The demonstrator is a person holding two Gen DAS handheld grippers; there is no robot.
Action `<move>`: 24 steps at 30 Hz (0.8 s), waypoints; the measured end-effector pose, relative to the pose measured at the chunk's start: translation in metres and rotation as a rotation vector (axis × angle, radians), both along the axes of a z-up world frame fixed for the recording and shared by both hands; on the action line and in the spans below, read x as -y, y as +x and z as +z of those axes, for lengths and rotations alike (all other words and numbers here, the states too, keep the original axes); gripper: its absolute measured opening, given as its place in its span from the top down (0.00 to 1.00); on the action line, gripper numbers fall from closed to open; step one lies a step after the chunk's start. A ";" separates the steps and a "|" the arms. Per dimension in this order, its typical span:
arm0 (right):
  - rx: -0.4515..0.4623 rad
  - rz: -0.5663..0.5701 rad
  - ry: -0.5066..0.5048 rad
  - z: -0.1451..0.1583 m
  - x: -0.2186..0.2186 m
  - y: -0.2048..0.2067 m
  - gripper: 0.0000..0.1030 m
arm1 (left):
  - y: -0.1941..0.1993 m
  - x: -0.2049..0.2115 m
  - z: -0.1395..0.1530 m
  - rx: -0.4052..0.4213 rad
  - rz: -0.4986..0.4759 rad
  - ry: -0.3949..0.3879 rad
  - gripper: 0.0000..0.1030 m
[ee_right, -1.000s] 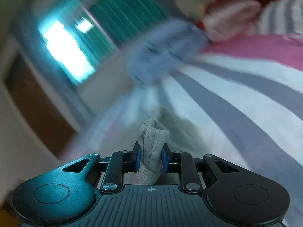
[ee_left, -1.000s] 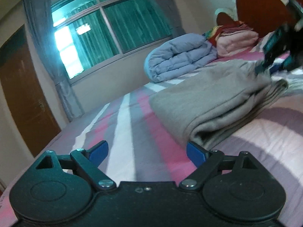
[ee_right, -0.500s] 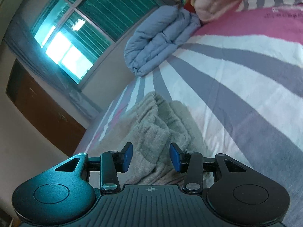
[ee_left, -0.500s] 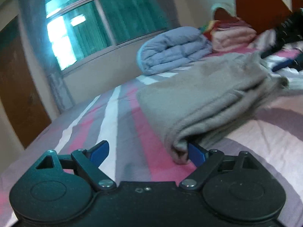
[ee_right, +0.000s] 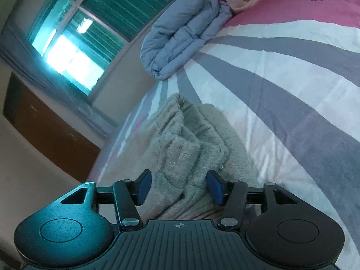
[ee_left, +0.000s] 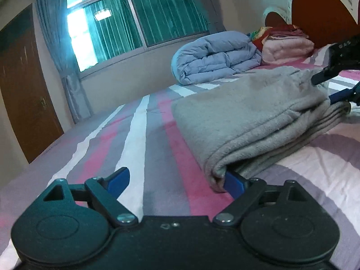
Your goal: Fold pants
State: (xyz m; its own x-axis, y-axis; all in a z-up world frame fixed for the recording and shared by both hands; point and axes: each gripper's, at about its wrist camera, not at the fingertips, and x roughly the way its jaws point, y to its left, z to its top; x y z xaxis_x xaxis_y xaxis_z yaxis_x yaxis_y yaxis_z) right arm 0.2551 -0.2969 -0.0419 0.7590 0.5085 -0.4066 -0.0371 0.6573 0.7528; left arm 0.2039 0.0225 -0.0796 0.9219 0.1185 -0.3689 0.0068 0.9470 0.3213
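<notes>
The grey fleece pants point(ee_left: 252, 112) lie folded in layers on the striped bed sheet point(ee_left: 139, 139). My left gripper point(ee_left: 175, 183) is open and low on the sheet; its right finger point(ee_left: 234, 183) sits under the near folded corner of the pants. My right gripper point(ee_right: 178, 186) is open, its blue pads on either side of a bunched end of the pants point(ee_right: 189, 144) without pinching it. The right gripper also shows at the far end of the pants in the left wrist view point(ee_left: 337, 76).
A rolled blue-grey duvet point(ee_left: 216, 56) and a stack of pink blankets point(ee_left: 288, 47) lie near the wooden headboard point(ee_left: 324, 11). A window with grey curtains point(ee_left: 139, 20) and a brown door point(ee_left: 24, 85) are behind the bed.
My right gripper opened and let go of the pants' end, which now rests on the pile. My left gripper moved in so its right finger is under the fold's corner.
</notes>
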 end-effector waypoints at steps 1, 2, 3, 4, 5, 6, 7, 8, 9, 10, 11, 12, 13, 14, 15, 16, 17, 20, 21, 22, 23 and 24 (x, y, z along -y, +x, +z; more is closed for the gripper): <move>0.009 -0.004 -0.018 0.000 -0.002 0.003 0.46 | 0.000 0.001 0.000 -0.003 -0.002 0.005 0.19; 0.012 0.001 -0.028 -0.001 -0.006 0.007 0.46 | -0.001 0.002 0.000 0.000 -0.006 0.014 0.19; 0.004 0.002 -0.045 -0.002 -0.008 0.009 0.46 | -0.002 0.002 0.000 0.004 -0.009 0.019 0.19; -0.001 -0.001 -0.051 -0.001 -0.008 0.009 0.46 | -0.002 0.001 0.000 0.004 -0.013 0.014 0.20; -0.005 -0.006 -0.048 -0.001 -0.007 0.007 0.46 | -0.002 0.000 0.000 0.002 -0.016 0.004 0.20; -0.016 -0.009 -0.050 0.000 -0.006 0.004 0.46 | -0.002 -0.001 0.001 0.003 -0.017 -0.004 0.20; -0.026 -0.010 -0.035 0.001 -0.003 0.000 0.46 | -0.003 -0.002 0.001 0.009 -0.019 -0.008 0.20; -0.026 -0.009 -0.017 0.002 0.000 -0.004 0.43 | -0.004 0.000 0.001 0.016 -0.025 0.000 0.21; -0.024 -0.007 0.002 0.002 0.002 -0.006 0.37 | -0.007 0.002 0.002 0.033 -0.038 0.010 0.21; -0.025 0.002 0.015 0.001 0.002 -0.005 0.34 | -0.007 0.003 0.003 0.046 -0.052 0.014 0.20; -0.038 0.003 0.016 0.000 0.000 -0.003 0.34 | -0.006 0.006 0.001 0.041 -0.064 0.025 0.20; -0.040 -0.001 0.021 -0.001 -0.002 -0.002 0.32 | -0.004 0.010 -0.002 0.023 -0.074 0.048 0.20; -0.037 0.002 0.028 -0.003 -0.004 0.002 0.29 | -0.002 0.013 -0.005 0.010 -0.074 0.070 0.19; -0.036 0.008 0.026 -0.004 -0.008 0.006 0.28 | 0.000 0.014 -0.007 -0.002 -0.068 0.074 0.19; -0.030 0.014 0.020 -0.005 -0.012 0.012 0.26 | 0.002 0.013 -0.007 -0.014 -0.063 0.065 0.19; -0.021 0.016 0.007 -0.005 -0.016 0.017 0.24 | 0.003 0.012 -0.008 -0.018 -0.056 0.056 0.17; -0.005 0.023 -0.012 -0.005 -0.020 0.022 0.22 | 0.004 0.010 -0.008 -0.021 -0.045 0.049 0.17; 0.031 0.042 -0.102 -0.002 -0.028 0.028 0.39 | 0.003 0.008 -0.007 -0.021 -0.037 0.039 0.17; 0.025 0.029 -0.121 -0.002 -0.028 0.028 0.48 | 0.003 0.009 -0.007 -0.016 -0.038 0.047 0.17; 0.022 0.020 -0.110 -0.003 -0.024 0.028 0.49 | 0.002 0.011 -0.007 -0.012 -0.040 0.058 0.17; 0.024 0.021 -0.091 -0.005 -0.021 0.028 0.49 | 0.003 0.011 -0.007 -0.015 -0.039 0.061 0.17; 0.014 0.028 -0.104 -0.004 -0.020 0.028 0.49 | 0.003 0.011 -0.007 -0.015 -0.034 0.057 0.17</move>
State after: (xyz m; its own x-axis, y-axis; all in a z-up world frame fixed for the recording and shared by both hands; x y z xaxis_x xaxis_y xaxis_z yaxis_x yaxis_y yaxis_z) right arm 0.2835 -0.2765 -0.0462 0.7511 0.4854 -0.4475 -0.0669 0.7302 0.6799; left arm 0.2072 0.0119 -0.0863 0.9201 0.1080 -0.3766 0.0445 0.9262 0.3743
